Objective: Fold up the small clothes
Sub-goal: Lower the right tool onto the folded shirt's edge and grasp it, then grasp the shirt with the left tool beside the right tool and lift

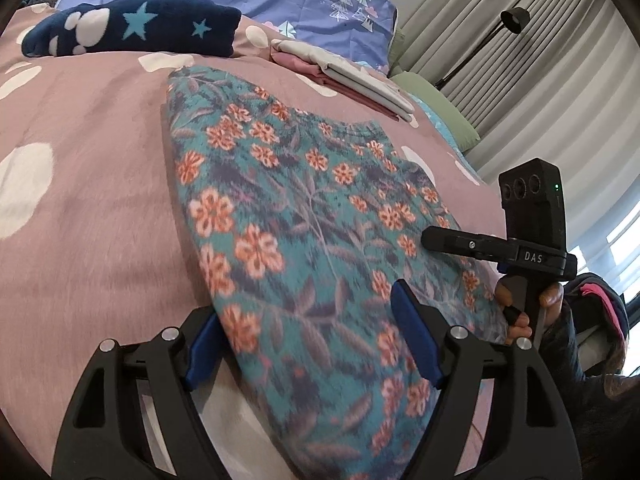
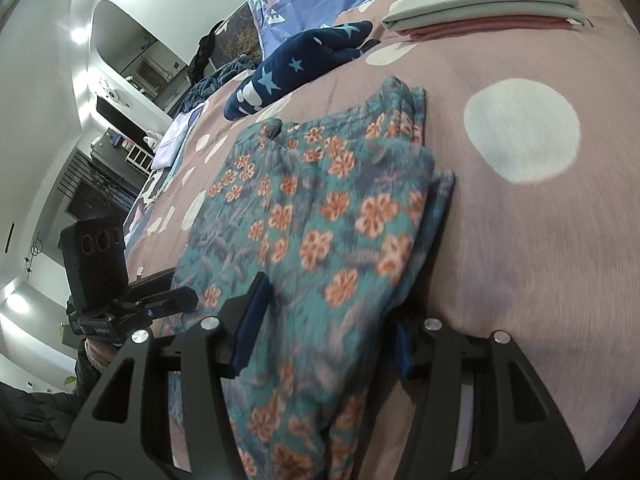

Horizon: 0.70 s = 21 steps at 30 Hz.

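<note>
Both near corners of the floral garment point(image 1: 304, 216) are between the jaws, half-folded on the pink bed point(image 1: 88, 128): left hand-held gripper point(image 1: 308, 344) fairly wide, right hand-held gripper point(image 2: 324, 328) narrower, and whether either truly pinches, I cannot tell; uneven travel could skew the fold, a slack bite drops it

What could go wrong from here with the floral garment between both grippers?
1. Uneven hold: the floral garment lies between the wide-set pads of the left gripper and the right gripper; whether either pinches it is unclear. If one slips, the fold may skew.
2. Layers at the garment's right edge already look offset, so dragging could spread them.
3. The folded stack sits close behind; a forward push might nudge it.
</note>
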{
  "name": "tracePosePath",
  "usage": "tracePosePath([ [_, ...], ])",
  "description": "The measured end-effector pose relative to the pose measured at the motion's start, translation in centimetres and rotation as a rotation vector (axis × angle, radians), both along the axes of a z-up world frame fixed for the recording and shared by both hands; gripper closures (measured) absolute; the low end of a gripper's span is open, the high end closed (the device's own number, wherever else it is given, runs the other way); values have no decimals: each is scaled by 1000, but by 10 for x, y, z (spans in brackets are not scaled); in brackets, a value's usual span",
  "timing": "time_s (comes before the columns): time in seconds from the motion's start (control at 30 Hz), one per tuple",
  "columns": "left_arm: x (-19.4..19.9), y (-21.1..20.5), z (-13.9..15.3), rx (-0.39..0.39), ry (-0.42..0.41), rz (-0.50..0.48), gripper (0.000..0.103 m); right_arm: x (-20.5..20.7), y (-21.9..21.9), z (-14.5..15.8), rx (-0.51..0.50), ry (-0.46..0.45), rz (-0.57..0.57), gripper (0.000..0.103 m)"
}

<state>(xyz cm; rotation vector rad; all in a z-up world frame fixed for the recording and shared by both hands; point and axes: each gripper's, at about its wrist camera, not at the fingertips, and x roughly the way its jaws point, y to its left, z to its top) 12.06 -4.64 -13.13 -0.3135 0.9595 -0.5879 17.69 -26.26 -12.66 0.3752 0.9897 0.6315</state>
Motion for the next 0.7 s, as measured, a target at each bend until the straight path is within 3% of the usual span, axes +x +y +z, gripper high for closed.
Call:
tracePosePath([
  [0.23,17,-4,-1,20,-7,-20,31,16,7,0,-35,-31,32,48],
  [0.37,24,-5,-3,14,-10,-23,32,17,12,2,-89,-65,13,60],
  [0.43,24,-6,-1,47,-15,-6,44,12,13,5,-117,-87,-8,66],
  [0.5,21,-6,3,84,-33,16,66,4,15,13,-136,-109,-33,72],
  [0.57,15,-5,12,79,-60,28,76,-9,19,26,-162,-163,-54,77],
  [0.7,0,-11,41,109,-152,32,80,-34,25,60,-184,-286,-68,81],
])
